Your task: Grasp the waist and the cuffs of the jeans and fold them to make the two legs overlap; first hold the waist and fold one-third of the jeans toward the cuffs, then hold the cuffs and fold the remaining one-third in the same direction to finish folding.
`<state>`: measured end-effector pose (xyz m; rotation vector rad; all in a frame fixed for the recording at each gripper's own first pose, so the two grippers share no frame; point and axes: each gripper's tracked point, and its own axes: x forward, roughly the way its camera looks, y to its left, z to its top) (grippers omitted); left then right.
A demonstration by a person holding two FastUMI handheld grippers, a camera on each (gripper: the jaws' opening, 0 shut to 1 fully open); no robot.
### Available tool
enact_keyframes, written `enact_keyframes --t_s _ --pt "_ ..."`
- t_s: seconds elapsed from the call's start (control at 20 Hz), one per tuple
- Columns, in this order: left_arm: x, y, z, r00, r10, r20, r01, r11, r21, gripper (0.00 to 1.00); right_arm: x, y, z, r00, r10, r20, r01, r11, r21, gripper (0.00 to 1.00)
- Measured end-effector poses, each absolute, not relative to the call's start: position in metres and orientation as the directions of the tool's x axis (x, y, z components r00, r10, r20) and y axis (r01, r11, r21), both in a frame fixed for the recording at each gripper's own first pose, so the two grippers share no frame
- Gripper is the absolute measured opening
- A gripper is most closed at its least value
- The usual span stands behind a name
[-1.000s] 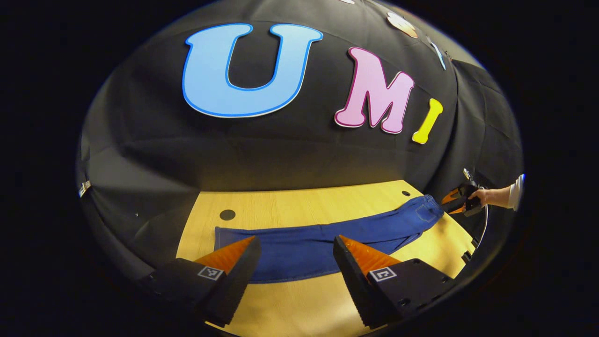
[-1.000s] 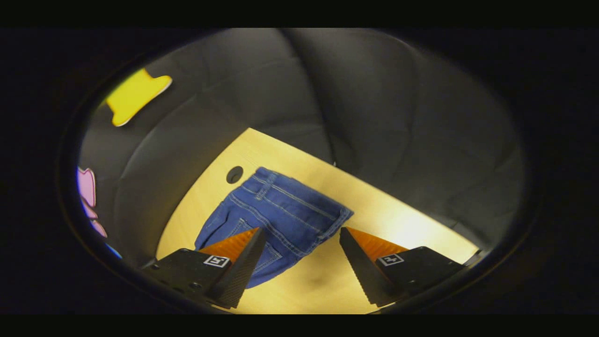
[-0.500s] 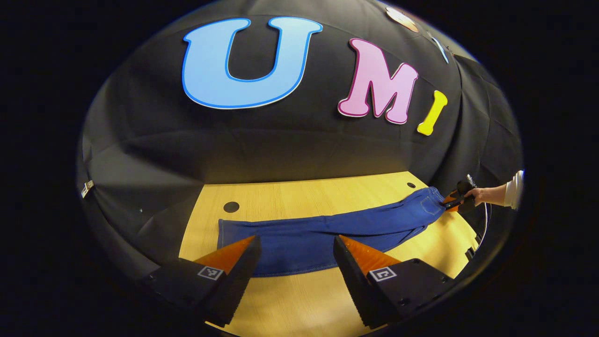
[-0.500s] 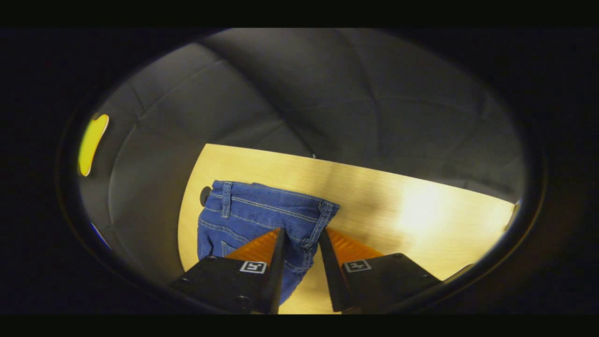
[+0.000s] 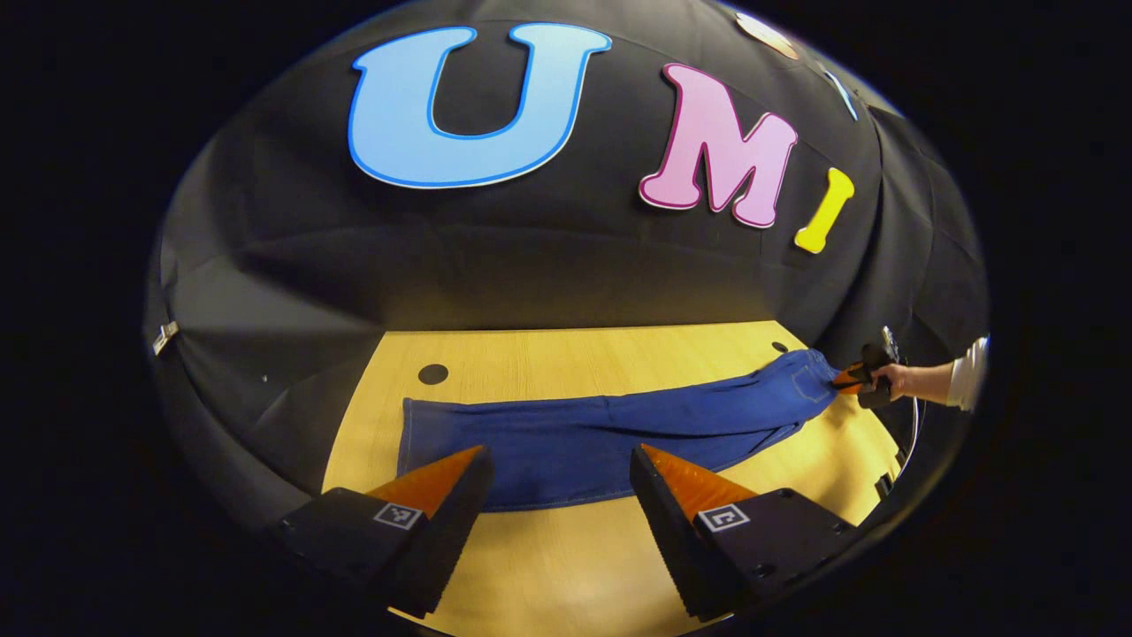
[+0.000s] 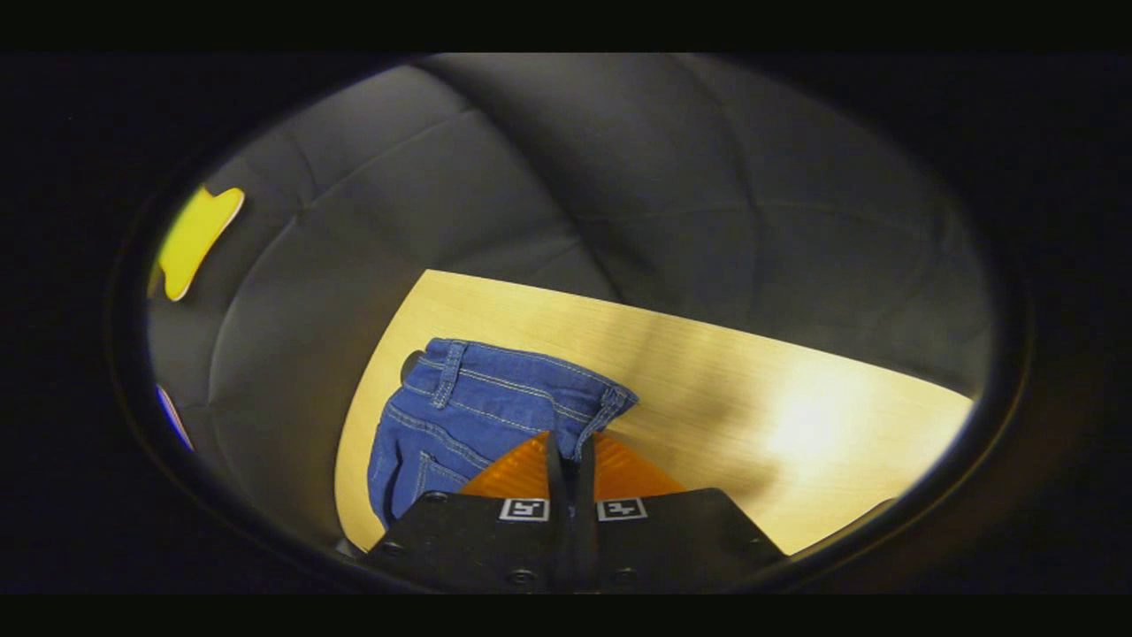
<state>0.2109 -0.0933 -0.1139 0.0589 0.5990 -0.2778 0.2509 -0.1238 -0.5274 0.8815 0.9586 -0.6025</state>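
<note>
Now right claw pinching jeans waist; left claw spread above cuffs; table hole nearby.

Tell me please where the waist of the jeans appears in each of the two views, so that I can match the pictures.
Left gripper view: the waist is far right on the table, at the right gripper.
Right gripper view: the waist is at lower centre, above the right gripper, which is shut on it.
Shared landmark: the dark round hole in the table beside the waist.
</note>
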Motion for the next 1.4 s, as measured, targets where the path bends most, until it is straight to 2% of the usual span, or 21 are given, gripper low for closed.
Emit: enact_keyframes --t_s 0.05,0.1,0.2,0.3,0.35,0.5,0.55,0.6,0.65,0.7,0.75,0.85,0.95,1.0,1.05,1.1,1.15,1.2,1.3,1.35,1.4 --pt "0.209 -0.094 -0.114 0.789 -0.245 -0.563 0.273 0.961 -0.037 0.97 0.253 -0.123 -0.52 0.479 -0.069 -0.875 0.751 0.548 0.368 0.0" --pt "0.206 -0.095 -0.113 0.787 -0.257 -0.562 0.277 0.96 -0.051 0.97 0.256 -0.122 -0.505 0.51 -0.08 -0.857 0.73 0.567 0.381 0.11" --pt "0.204 -0.094 -0.111 0.779 -0.291 -0.556 0.304 0.95 -0.072 0.97 0.26 -0.119 -0.471 0.571 -0.104 -0.814 0.68 0.615 0.399 0.11" --pt "0.198 -0.084 -0.112 0.763 -0.306 -0.57 0.324 0.943 -0.072 0.97 0.266 -0.11 -0.441 0.62 -0.115 -0.776 0.618 0.68 0.394 0.0" --pt "0.196 -0.079 -0.108 0.764 -0.313 -0.564 0.334 0.94 -0.069 0.97 0.27 -0.101 -0.423 0.649 -0.117 -0.752 0.583 0.712 0.392 0.05" --pt "0.188 -0.059 -0.1 0.766 -0.328 -0.553 0.353 0.934 -0.065 0.97 0.269 -0.08 -0.386 0.71 -0.125 -0.693 0.501 0.781 0.373 0.0" --pt "0.186 -0.051 -0.097 0.769 -0.326 -0.55 0.354 0.934 -0.058 0.97 0.269 -0.07 -0.368 0.73 -0.13 -0.671 0.464 0.815 0.347 0.05" --pt "0.185 -0.042 -0.096 0.771 -0.324 -0.548 0.353 0.934 -0.055 0.97 0.272 -0.058 -0.351 0.75 -0.128 -0.649 0.425 0.845 0.324 0.0" --pt "0.184 -0.033 -0.095 0.773 -0.319 -0.549 0.347 0.936 -0.056 0.97 0.274 -0.036 -0.33 0.778 -0.116 -0.618 0.371 0.878 0.303 0.05" --pt "0.181 -0.022 -0.095 0.775 -0.31 -0.55 0.335 0.94 -0.059 0.97 0.273 -0.018 -0.312 0.801 -0.101 -0.59 0.326 0.901 0.288 0.0" --pt "0.18 -0.015 -0.094 0.78 -0.304 -0.547 0.325 0.944 -0.061 0.97 0.267 -0.001 -0.296 0.821 -0.078 -0.565 0.282 0.916 0.284 0.05" --pt "0.174 -0.002 -0.093 0.79 -0.295 -0.537 0.307 0.949 -0.069 0.97 0.263 0.03 -0.265 0.847 -0.015 -0.531 0.198 0.936 0.29 0.08" --pt "0.164 0.011 -0.096 0.793 -0.286 -0.538 0.288 0.954 -0.081 0.97 0.253 0.062 -0.242 0.864 0.056 -0.5 0.114 0.946 0.303 0.0" --pt "0.158 0.017 -0.099 0.794 -0.28 -0.54 0.28 0.956 -0.086 0.97 0.244 0.079 -0.235 0.865 0.099 -0.492 0.067 0.949 0.309 0.05" --pt "0.153 0.022 -0.102 0.794 -0.274 -0.543 0.27 0.959 -0.089 0.97 0.239 0.084 -0.238 0.862 0.133 -0.488 0.026 0.952 0.305 0.0" --pt "0.146 0.028 -0.106 0.794 -0.266 -0.547 0.256 0.962 -0.096 0.96 0.234 0.099 -0.242 0.854 0.168 -0.493 -0.015 0.954 0.298 0.0" --pt "0.14 0.03 -0.11 0.792 -0.261 -0.551 0.241 0.964 -0.111 0.97 0.229 0.104 -0.242 0.841 0.205 -0.501 -0.056 0.953 0.296 0.05" --pt "0.132 0.03 -0.115 0.785 -0.266 -0.559 0.228 0.964 -0.138 0.96 0.218 0.118 -0.251 0.818 0.245 -0.52 -0.09 0.948 0.304 0.0" --pt "0.118 0.031 -0.125 0.771 -0.27 -0.577 0.201 0.963 -0.182 0.92 0.193 0.136 -0.266 0.751 0.325 -0.576 -0.153 0.933 0.326 0.05" --pt "0.113 0.033 -0.129 0.768 -0.264 -0.583 0.185 0.964 -0.192 0.97 0.182 0.141 -0.273 0.716 0.342 -0.608 -0.176 0.932 0.317 0.05" --pt "0.11 0.034 -0.134 0.765 -0.255 -0.591 0.169 0.965 -0.199 0.97 0.171 0.135 -0.281 0.679 0.353 -0.644 -0.201 0.933 0.3 0.05"
